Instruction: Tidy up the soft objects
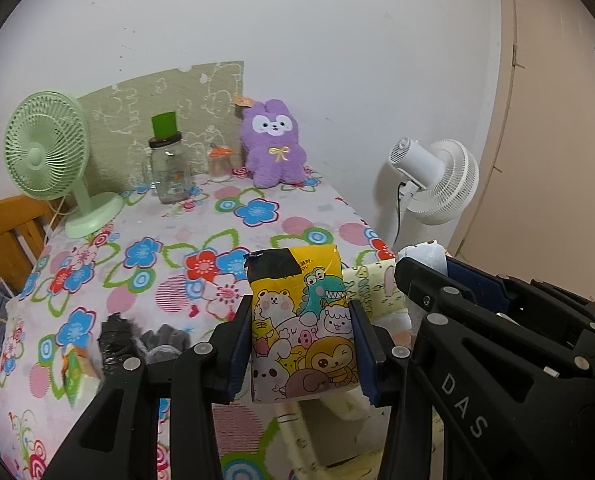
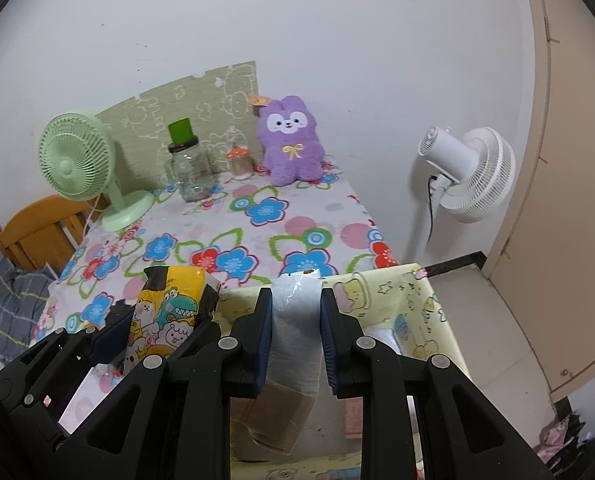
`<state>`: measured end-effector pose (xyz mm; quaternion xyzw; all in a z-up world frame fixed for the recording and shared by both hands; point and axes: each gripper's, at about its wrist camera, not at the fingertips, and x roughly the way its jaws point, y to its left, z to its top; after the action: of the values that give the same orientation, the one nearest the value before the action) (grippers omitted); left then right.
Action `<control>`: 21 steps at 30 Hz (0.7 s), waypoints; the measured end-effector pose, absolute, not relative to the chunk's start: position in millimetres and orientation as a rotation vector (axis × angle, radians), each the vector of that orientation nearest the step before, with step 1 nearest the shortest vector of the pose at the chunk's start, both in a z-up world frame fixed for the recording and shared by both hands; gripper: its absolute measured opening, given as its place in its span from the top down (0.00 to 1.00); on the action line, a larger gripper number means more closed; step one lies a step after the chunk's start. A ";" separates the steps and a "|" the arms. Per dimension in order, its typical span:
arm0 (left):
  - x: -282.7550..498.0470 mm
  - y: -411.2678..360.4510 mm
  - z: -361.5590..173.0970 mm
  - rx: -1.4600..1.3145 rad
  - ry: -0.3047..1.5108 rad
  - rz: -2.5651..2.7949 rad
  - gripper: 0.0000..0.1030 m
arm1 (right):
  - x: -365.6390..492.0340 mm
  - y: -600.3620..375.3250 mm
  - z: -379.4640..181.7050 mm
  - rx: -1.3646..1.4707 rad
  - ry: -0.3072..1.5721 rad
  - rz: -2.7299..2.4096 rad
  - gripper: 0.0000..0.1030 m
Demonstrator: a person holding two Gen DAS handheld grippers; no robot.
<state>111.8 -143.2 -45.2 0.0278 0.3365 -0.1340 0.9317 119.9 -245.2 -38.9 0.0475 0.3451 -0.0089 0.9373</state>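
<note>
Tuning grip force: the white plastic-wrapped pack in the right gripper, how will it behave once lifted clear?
Probably floppy: the white wrapped pack hangs below the right gripper and curls at its brown lower end. Likely light and squashy, since the blue pads pinch it narrow. The glossy, crinkled film may be slippery, so it could slide downward.

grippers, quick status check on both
Left gripper shut on yellow cartoon pack. Right gripper shut on white wrapped roll. Pale yellow bin just ahead, unobstructed.

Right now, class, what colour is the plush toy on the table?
Purple, with a white face patch and a yellow bow; the plush toy shows best in the left wrist view.
</note>
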 end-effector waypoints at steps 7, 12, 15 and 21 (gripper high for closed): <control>122.5 -161.4 -59.5 0.066 0.721 -0.313 0.56 | 127.7 -262.8 -51.5 0.105 0.728 -0.054 0.76; 130.6 -170.5 -71.3 0.077 0.756 -0.322 0.54 | 133.1 -272.9 -64.8 0.117 0.759 -0.076 0.75; 134.3 -173.2 -76.1 0.080 0.771 -0.317 0.53 | 136.9 -276.5 -71.1 0.126 0.776 -0.081 0.76; 136.2 -177.1 -79.4 0.099 0.791 -0.313 0.46 | 144.7 -279.1 -79.8 0.135 0.800 -0.079 0.76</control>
<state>136.2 -177.1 -79.4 0.0481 0.3836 -0.1517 0.9097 144.7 -279.1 -79.8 0.0658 0.3889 -0.0384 0.9181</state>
